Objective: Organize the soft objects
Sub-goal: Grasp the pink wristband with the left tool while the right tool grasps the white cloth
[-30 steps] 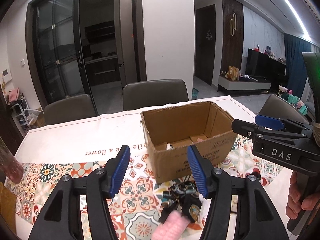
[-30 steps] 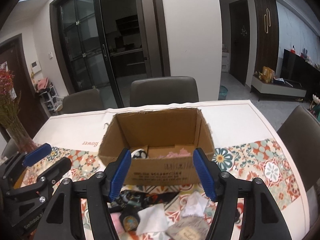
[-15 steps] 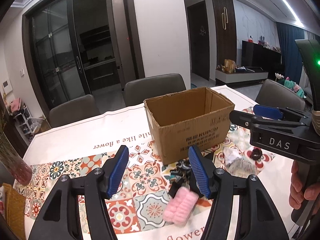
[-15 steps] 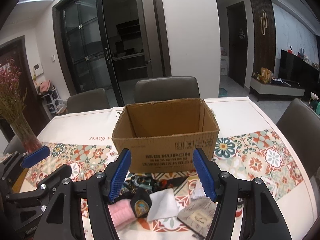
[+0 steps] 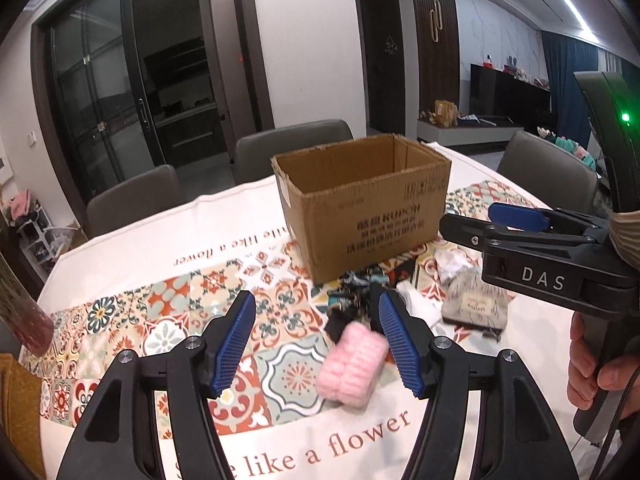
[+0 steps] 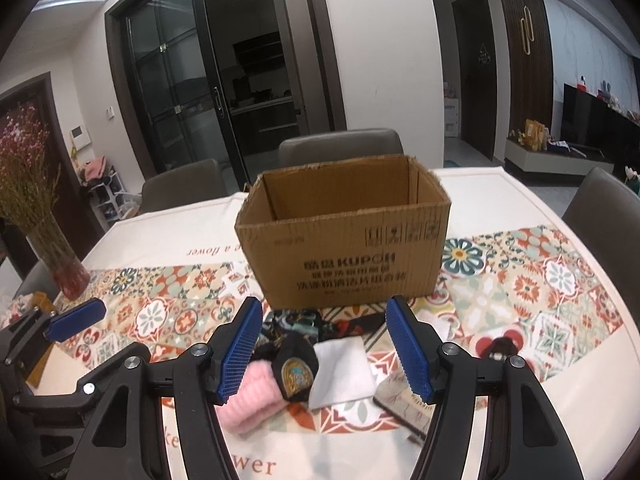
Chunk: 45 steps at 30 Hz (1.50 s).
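On the counter [image 6: 560,380], at the left, a glass vase of dried pink flowers [image 6: 60,268]. The open brown corrugated cardboard box [image 6: 344,256] stands mid-counter, its inside hidden from here. In front of it lies the pile of soft things: a fluffy ribbed pink roll [image 5: 352,364], a black crumpled sock with a badge [image 6: 294,368], a flat white cloth [image 6: 340,372]. Left gripper [image 5: 320,344] fingers parted about halfway, empty, the pink roll just short of them; right gripper [image 6: 324,352] fingers likewise apart, holding nothing
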### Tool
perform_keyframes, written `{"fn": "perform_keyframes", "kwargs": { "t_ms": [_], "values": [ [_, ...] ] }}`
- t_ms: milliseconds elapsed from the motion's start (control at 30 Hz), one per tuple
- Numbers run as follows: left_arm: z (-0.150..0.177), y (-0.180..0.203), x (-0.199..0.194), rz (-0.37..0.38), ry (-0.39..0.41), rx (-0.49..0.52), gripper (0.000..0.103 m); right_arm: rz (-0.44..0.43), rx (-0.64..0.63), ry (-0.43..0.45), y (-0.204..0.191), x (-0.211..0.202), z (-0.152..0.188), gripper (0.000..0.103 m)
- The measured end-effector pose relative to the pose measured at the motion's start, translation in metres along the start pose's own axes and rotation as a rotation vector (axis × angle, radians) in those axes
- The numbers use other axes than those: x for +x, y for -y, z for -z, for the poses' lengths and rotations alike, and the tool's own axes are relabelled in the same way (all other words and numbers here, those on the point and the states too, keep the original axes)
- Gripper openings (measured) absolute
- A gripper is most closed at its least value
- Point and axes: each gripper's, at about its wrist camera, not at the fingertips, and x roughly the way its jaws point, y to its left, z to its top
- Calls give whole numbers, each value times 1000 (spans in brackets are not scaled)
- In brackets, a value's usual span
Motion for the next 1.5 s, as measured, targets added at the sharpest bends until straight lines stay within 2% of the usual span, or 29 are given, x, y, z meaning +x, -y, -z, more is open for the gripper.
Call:
{"fn": "perform_keyframes", "kwargs": {
  "t_ms": [367,733,1100,1500],
  "values": [
    [37,6,15,40,-60,16,65,-9,-40,-23,-5,12,30,65],
    [57,11,42,87,-130,16,66,-27,-50,-65,0,38,46,65],
    [64,13,76,137,-197,39,66,-37,-28,-112,11,65,59,64],
    [64,9,103,163,-248,22,67,-43,4,-135,17,95,55,63]
  ]
}}
